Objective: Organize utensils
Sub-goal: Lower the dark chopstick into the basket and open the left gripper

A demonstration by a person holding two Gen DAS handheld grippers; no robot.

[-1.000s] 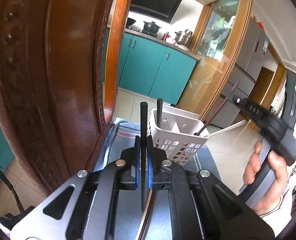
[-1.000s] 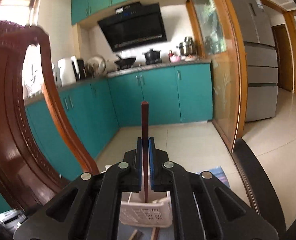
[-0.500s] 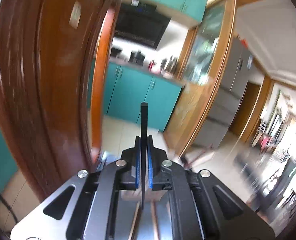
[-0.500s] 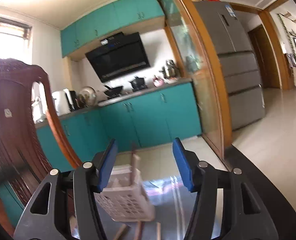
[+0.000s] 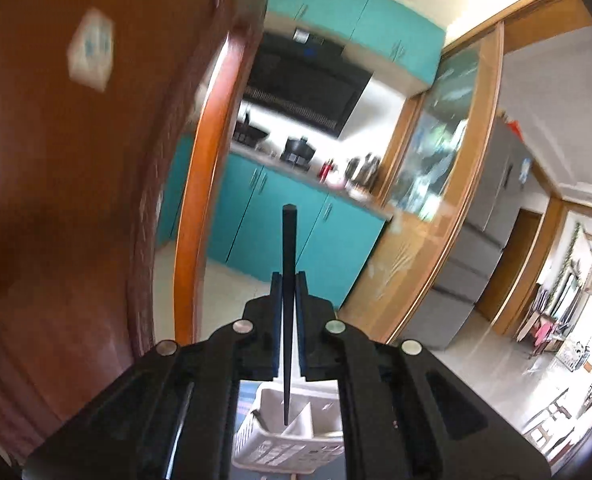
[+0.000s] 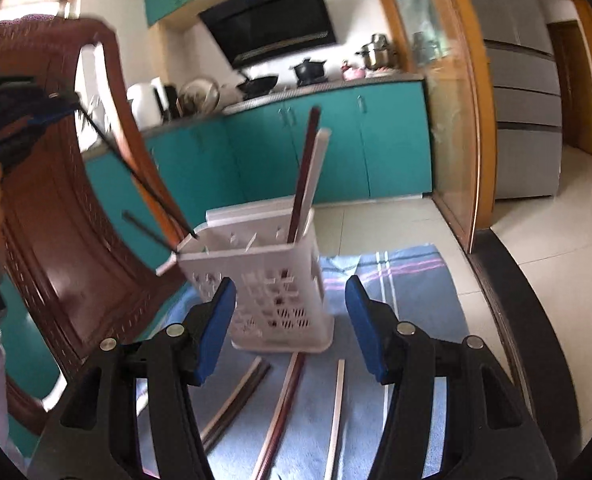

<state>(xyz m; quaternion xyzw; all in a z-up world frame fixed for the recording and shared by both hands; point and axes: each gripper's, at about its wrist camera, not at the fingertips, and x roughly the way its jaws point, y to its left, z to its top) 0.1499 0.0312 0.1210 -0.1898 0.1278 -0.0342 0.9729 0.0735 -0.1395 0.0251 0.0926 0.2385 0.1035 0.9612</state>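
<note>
My left gripper (image 5: pixel 288 280) is shut on a black chopstick (image 5: pixel 287 312) and holds it point-down over the white slotted utensil basket (image 5: pixel 292 436). In the right wrist view the left gripper (image 6: pixel 52 114) is at the upper left, and its black chopstick (image 6: pixel 136 176) slants down with its tip at the basket's left rim. My right gripper (image 6: pixel 290 324) is open and empty, just in front of the basket (image 6: pixel 264 280). A brown chopstick (image 6: pixel 301 184) and a white one (image 6: pixel 315 172) stand in the basket. Several chopsticks (image 6: pixel 284 404) lie on the cloth in front.
A blue striped cloth (image 6: pixel 407 280) covers the dark table. A carved brown chair back (image 6: pixel 48 208) stands close on the left. Teal kitchen cabinets (image 6: pixel 375 140), a range hood and a grey fridge (image 6: pixel 523 92) are behind.
My right gripper has opened and let go of the brown chopstick, which now stands in the basket, and has drawn back. My left gripper has carried the black chopstick up over the basket.
</note>
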